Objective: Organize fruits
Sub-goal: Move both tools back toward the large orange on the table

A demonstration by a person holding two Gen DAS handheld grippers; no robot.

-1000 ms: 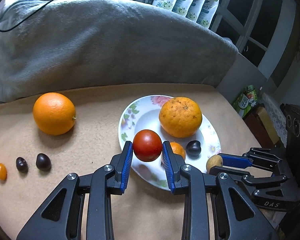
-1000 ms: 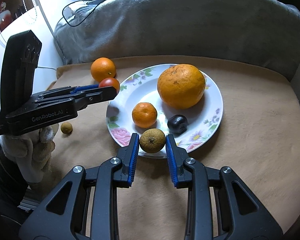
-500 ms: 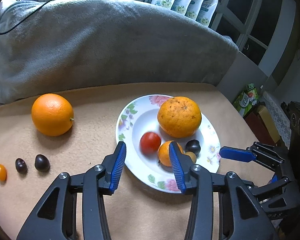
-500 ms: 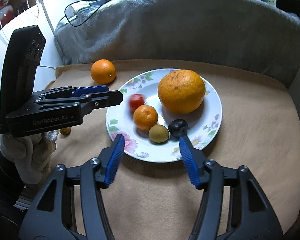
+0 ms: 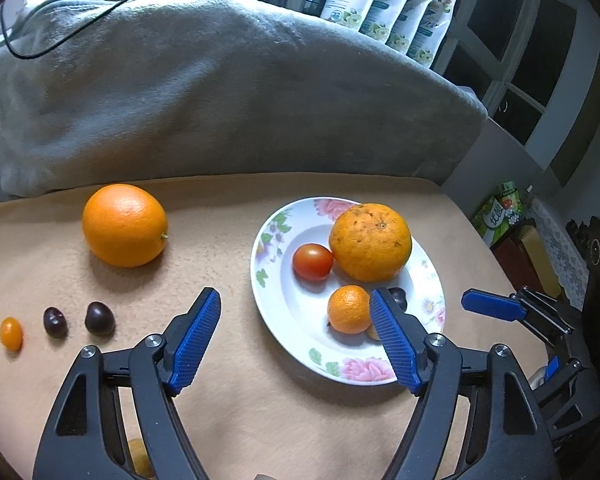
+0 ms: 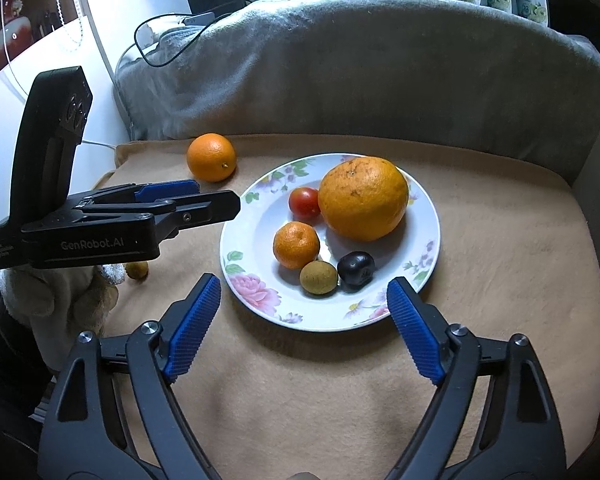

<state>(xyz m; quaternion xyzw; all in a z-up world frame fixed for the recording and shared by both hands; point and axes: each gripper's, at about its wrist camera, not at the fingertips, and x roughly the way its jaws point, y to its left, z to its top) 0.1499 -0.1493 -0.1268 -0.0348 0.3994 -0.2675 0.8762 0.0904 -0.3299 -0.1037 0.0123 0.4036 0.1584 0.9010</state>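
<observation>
A floral white plate (image 5: pixel 284 312) (image 6: pixel 424 216) holds a large orange (image 5: pixel 370 242) (image 6: pixel 362 198), a red tomato (image 5: pixel 313 262) (image 6: pixel 304 202), a small mandarin (image 5: pixel 348 309) (image 6: pixel 296 245), a dark plum (image 6: pixel 356 267) and a brown-green fruit (image 6: pixel 318 277). My left gripper (image 5: pixel 296 340) is open and empty, just in front of the plate's left edge; it also shows in the right wrist view (image 6: pixel 204 200). My right gripper (image 6: pixel 304 328) is open and empty, in front of the plate. A loose orange (image 5: pixel 124 225) (image 6: pixel 211 157) lies on the tan cloth.
Two dark plums (image 5: pixel 99 318) (image 5: pixel 55 321) and a small orange fruit (image 5: pixel 11 333) lie at the left of the cloth. A small brown fruit (image 6: pixel 137 270) lies near the left hand. A grey blanket (image 5: pixel 220 100) rises behind. The cloth's edge drops off at right.
Both grippers let go of their fruits, the tomato and the brown-green fruit, onto the plate, opened wide and drew back from the plate.
</observation>
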